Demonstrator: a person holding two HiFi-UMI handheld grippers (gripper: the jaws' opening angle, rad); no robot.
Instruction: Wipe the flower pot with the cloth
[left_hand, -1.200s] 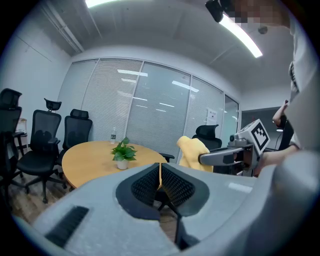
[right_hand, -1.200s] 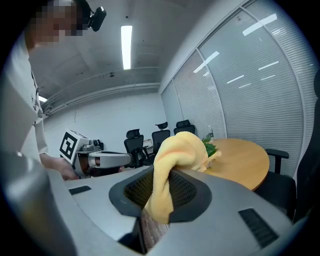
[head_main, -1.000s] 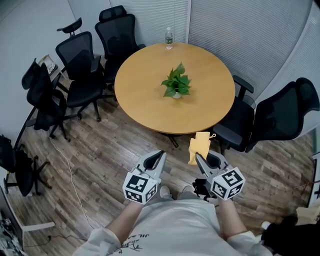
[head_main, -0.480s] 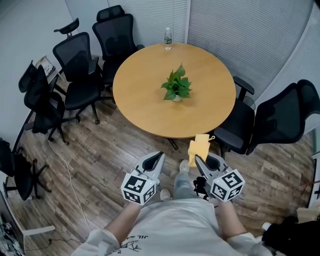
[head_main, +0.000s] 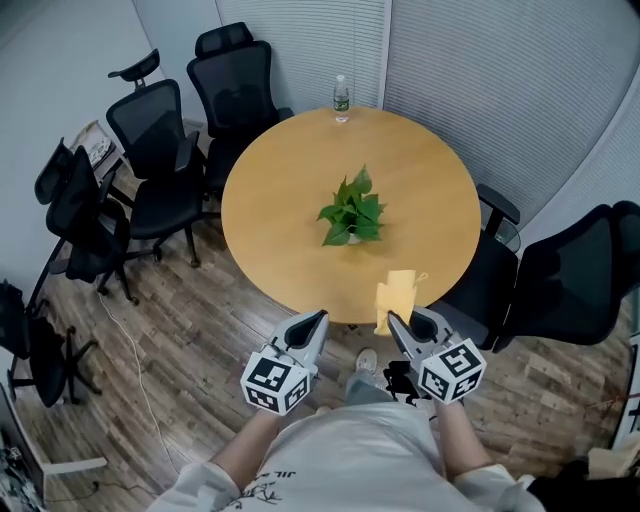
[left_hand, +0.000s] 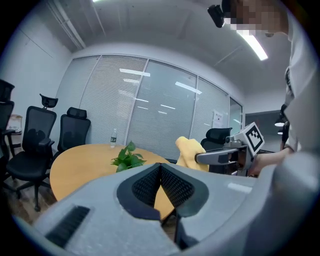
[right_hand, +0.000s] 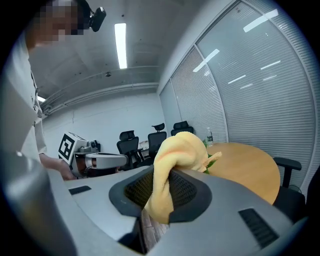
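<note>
Nearest to me, I am holding both grippers low in front of the body, side by side and apart from each other, over the wooden floor (head_main: 200, 330). The left gripper (head_main: 319, 318) is sitting with its jaws pressed together and nothing between them; its own view is showing the two ribbed pads meeting in a line. The right gripper (head_main: 391, 318) is clamping the yellow cloth (head_main: 397, 297), with a bunched fold standing up above the pads and a short tail hanging below them, so the grip is looking secure to me. In the head view the cloth is overlapping the near rim of the round table (head_main: 260, 230), but I am judging that it is in the air at the edge, not lying on the top. Further out, the flower pot (head_main: 351, 238) is standing upright near the middle of the table, small and pale, mostly hidden under its green plant (head_main: 352, 208), and well apart from both grippers. Beyond it a water bottle (head_main: 342, 97) is standing at the far rim, with black office chairs (head_main: 150, 140) ringing the table. Progress, as I am judging it: cloth in hand is done; reaching the pot and all of the wiping are not yet begun. No view is showing cloth touching pot.
</note>
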